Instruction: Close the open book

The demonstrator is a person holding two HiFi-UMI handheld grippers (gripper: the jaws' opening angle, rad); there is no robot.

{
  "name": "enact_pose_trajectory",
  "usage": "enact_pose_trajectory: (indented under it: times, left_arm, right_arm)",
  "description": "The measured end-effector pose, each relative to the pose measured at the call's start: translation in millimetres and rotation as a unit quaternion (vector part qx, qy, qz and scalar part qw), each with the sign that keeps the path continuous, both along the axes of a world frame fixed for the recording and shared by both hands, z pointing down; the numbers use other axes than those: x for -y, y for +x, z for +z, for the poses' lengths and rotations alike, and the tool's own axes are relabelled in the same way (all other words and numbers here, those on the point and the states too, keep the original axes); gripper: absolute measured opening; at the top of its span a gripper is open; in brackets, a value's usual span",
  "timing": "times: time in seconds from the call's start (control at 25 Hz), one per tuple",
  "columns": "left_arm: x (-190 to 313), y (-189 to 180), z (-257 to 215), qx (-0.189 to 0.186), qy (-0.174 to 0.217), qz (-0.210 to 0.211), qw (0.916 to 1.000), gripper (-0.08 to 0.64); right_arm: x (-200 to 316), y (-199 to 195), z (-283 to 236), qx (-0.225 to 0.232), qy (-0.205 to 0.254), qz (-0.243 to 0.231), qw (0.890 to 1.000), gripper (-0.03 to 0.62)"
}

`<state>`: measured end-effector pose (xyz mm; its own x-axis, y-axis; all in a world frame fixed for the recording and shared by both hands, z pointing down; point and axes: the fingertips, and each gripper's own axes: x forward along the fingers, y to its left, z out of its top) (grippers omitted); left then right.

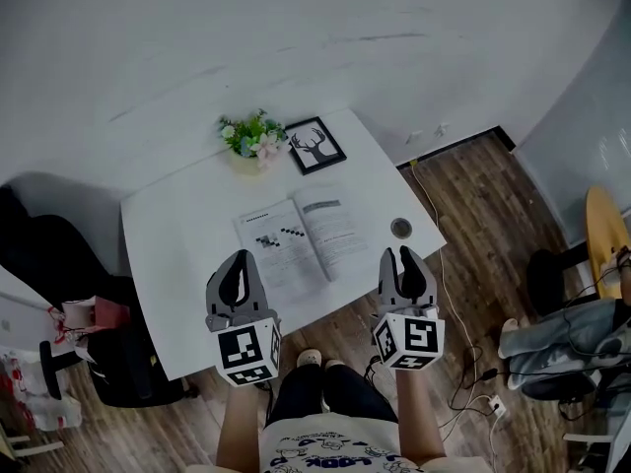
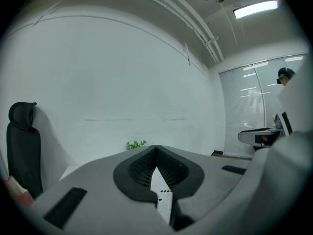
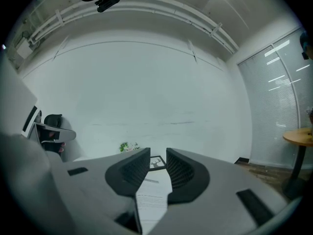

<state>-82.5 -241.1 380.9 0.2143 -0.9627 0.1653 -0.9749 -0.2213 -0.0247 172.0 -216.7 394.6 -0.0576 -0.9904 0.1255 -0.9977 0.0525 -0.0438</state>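
An open book (image 1: pixel 301 239) lies flat in the middle of the white table (image 1: pixel 168 264), its pages facing up. Both grippers hover over the table's near edge, pointing roughly level toward the wall. My left gripper (image 1: pixel 240 254) is by the book's near left corner; its tips touch in the left gripper view (image 2: pixel 155 148), with nothing between them and a printed page (image 2: pixel 164 199) below. My right gripper (image 1: pixel 403 251) is off the book's right side, near the table's right corner. It stands open (image 3: pixel 158 153) with a narrow empty gap, and the book (image 3: pixel 151 199) shows beneath.
A potted plant (image 1: pixel 254 138) and a framed deer picture (image 1: pixel 315 145) stand at the table's far edge. A small round object (image 1: pixel 400 228) lies right of the book. A black office chair (image 1: pixel 39 254) is at the left, and cables (image 1: pixel 463 363) and a seated person (image 1: pixel 582 333) are at the right.
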Motion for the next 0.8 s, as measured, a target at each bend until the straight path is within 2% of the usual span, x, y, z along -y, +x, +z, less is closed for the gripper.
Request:
enact_pose_trajectory:
  times: [0.6, 0.8]
  left_arm:
    - [0.0, -0.8, 5.7, 0.012, -0.009, -0.030, 0.9994, 0.023]
    - [-2.8, -2.7, 14.1, 0.016, -0.018, -0.042, 0.9988, 0.023]
  right_arm:
    - [8.1, 2.8, 16.0, 0.020, -0.015, -0.028, 0.999, 0.110]
    - [8.0, -3.3, 37.0, 0.045, -0.041, -0.051, 0.997, 0.110]
